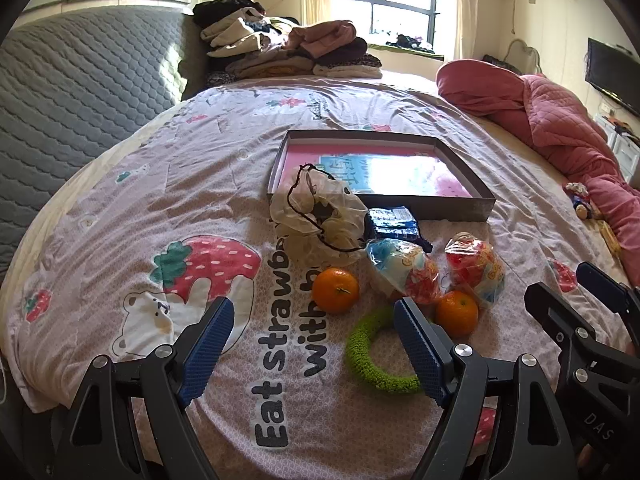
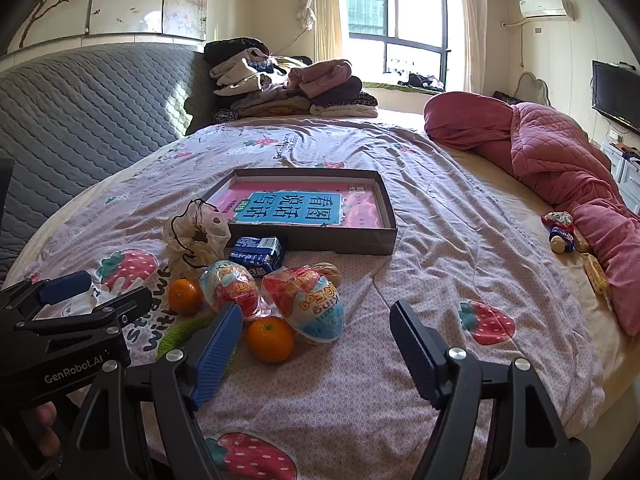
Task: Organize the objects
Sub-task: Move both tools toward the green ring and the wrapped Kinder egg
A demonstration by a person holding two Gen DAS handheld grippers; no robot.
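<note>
Closest to me, my left gripper hangs over the strawberry-print bedsheet with its blue-padded fingers spread wide and nothing between them; my right gripper is likewise wide and empty, just beside it. Right under the left gripper's right finger lies a green knitted ring, partly hidden by that finger. Just beyond the ring sit two oranges, the left orange and the right orange, the latter touching one of two plastic-wrapped toy eggs: the left egg and the right egg, side by side. Behind the eggs lies a blue snack pack, next to a crumpled cream drawstring pouch whose top leans over the near corner of the shallow box. The box lies open, with a pink and blue book flat inside. Farther off, folded clothes are piled near the window, and a pink quilt is bunched on the right.
</note>
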